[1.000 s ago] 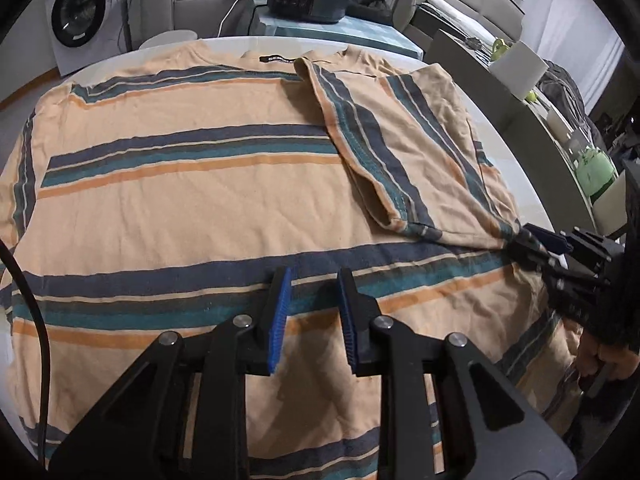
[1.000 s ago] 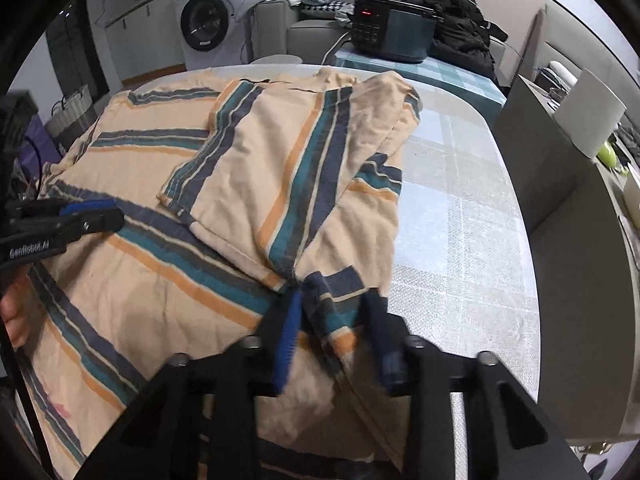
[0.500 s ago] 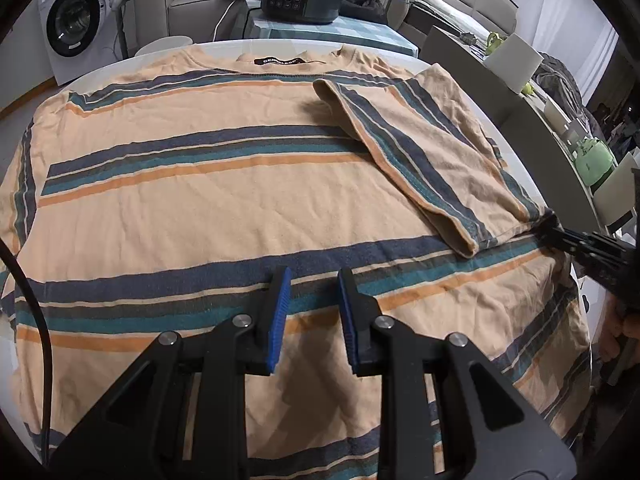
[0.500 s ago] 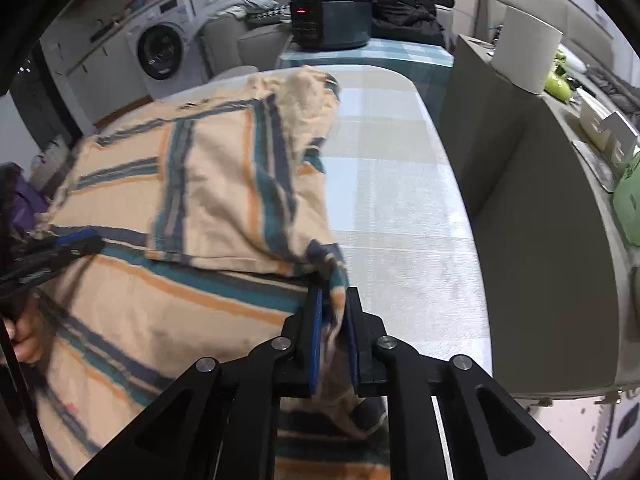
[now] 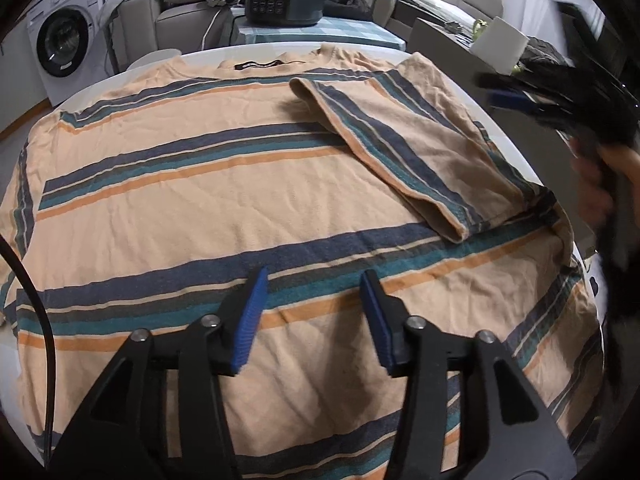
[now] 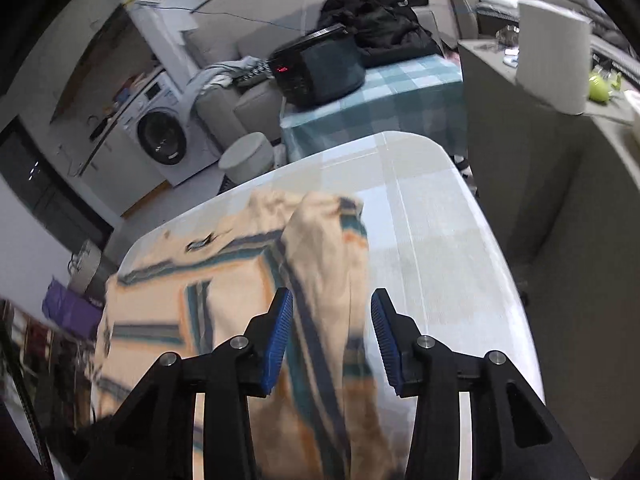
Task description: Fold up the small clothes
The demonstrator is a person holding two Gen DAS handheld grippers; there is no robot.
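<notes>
Since a second earlier, the right tongs [image 6: 332,332] had let go of the sleeve [image 5: 404,140] and swung up and away to the shirt's right side, leaving it folded diagonally across the striped T-shirt [image 5: 224,208]. Both pairs of tongs were opening at this moment, blue pads apart and pressing on nothing: the left tongs [image 5: 314,316] hovered over the shirt's lower stripes, while cloth showed blurred between the right pair's open pads, apparently below them rather than gripped. The shirt lay flat, collar away from the left wrist camera, spread over nearly the whole white surface [image 6: 432,240], presumably so each fold could be laid without bunching. Its sleeve rested inward on the chest, a first tuck that narrows the garment. The other sleeve appeared not yet folded, suggesting the job was in its early stage.
</notes>
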